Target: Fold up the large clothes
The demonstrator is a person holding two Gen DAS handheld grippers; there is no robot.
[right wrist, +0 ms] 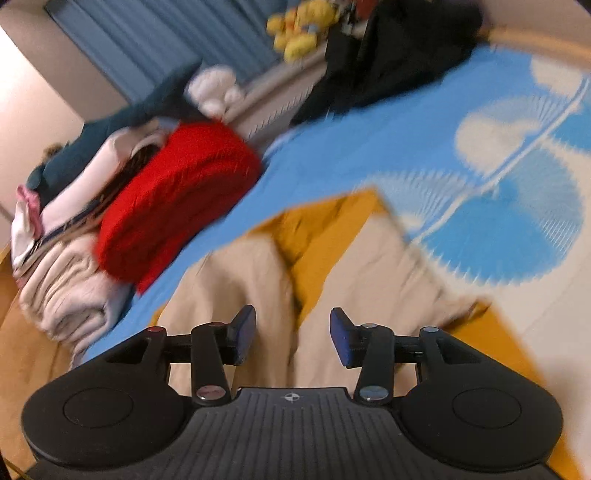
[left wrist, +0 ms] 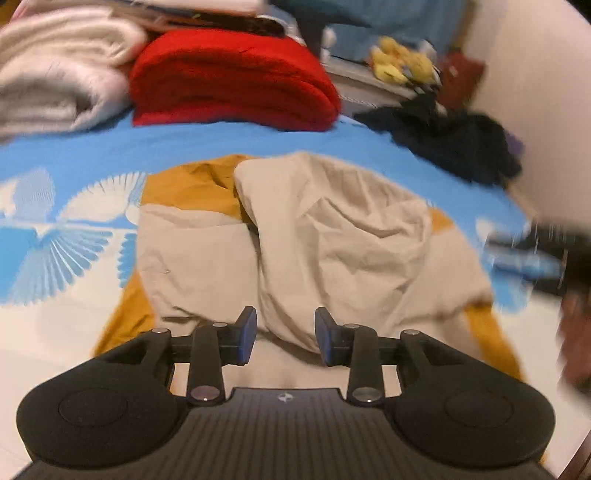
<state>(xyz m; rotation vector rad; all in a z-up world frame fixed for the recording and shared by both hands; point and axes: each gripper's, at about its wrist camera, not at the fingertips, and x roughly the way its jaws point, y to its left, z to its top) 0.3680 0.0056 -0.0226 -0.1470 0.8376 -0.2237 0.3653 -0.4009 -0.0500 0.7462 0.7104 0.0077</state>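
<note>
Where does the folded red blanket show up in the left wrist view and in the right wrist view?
Left wrist view: red blanket upper left of centre, beside the cream blanket.
Right wrist view: red blanket left of centre, tilted.
Shared landmark: yellow plush toys near the top of both.

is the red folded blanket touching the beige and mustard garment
Apart. In the left wrist view a strip of blue bedsheet shows between the red folded blanket and the beige and mustard garment.
</note>
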